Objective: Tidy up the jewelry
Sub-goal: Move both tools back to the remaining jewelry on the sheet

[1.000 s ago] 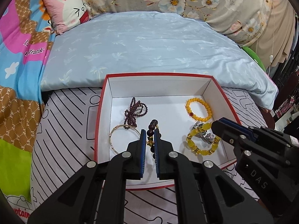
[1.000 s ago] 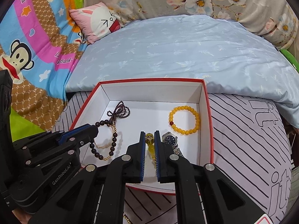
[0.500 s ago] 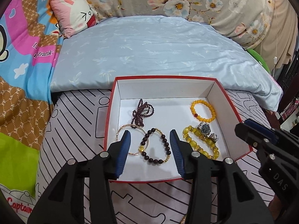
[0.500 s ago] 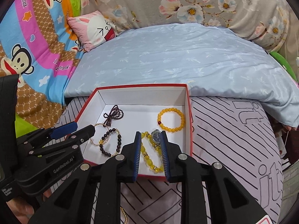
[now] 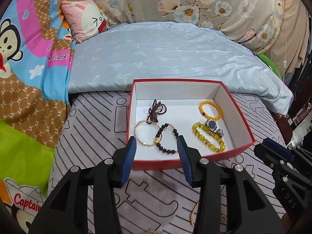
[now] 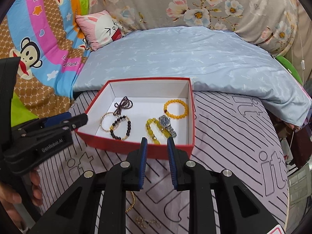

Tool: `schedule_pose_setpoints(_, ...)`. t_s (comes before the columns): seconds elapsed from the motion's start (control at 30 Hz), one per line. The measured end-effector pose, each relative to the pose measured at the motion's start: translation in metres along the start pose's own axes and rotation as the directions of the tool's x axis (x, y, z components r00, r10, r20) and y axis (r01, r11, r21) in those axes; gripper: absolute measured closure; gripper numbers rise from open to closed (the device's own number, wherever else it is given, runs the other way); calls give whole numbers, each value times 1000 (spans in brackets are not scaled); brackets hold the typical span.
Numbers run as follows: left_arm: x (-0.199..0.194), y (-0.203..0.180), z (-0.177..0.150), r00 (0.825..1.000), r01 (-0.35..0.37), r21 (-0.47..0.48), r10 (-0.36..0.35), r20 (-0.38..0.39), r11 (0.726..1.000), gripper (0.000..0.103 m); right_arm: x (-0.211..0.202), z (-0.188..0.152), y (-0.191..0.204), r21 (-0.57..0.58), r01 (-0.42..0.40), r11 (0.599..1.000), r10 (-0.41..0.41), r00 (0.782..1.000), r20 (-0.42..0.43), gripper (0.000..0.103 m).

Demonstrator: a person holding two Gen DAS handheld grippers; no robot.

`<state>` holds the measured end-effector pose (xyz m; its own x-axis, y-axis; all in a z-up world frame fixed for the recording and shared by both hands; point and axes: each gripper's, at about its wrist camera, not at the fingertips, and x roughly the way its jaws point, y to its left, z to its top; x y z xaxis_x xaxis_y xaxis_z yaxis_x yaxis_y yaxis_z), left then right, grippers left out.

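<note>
A red box [image 5: 156, 164] with a white inside lies on the striped bed cover. In it lie a dark bead bracelet [image 5: 166, 139], a gold bangle [image 5: 145, 134], a purple bead string [image 5: 156, 109], an orange bead bracelet [image 5: 210, 110], a chunky yellow bracelet [image 5: 207, 139] and a watch [image 5: 213, 126]. My left gripper [image 5: 156, 138] hangs open over the box's near edge with nothing between its fingers. My right gripper [image 6: 157, 138] is slightly open and empty, just short of the box's front wall [image 6: 136, 150], near the yellow bracelet [image 6: 152, 130].
Loose gold chains [image 6: 132, 200] lie on the cover below the grippers, one also seen as a gold chain [image 5: 193, 212] in the left view. A folded light blue quilt [image 5: 165, 54] lies behind the box. A person's hand [image 6: 11, 198] holds the left gripper's handle.
Both grippers opened and drew back from the box. The left let go of the dark bead bracelet, the right of the yellow bracelet; both pieces now lie in the box.
</note>
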<state>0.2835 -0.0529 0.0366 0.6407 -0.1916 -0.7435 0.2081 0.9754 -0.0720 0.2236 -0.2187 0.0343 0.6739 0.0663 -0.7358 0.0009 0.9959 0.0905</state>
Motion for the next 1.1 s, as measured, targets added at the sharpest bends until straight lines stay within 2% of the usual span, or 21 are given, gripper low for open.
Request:
schedule_pose_setpoints(0.27,-23,16,-30,1000,-12,-17,12,-21,1000,61,-23,-41,-2,22,4,1000,-3,999,-32,82)
schedule_pose_setpoints(0.67,-49,23,-104,994,-18,-1,17,-112,1000,61,-45,-96,-2,28,32,999,-29,995,-93,82)
schedule_pose_setpoints(1.1,-72,8,-171,978,45,26,-39,-207,999,61,-59,-137,1,42,20,999,-13,989,-145,82)
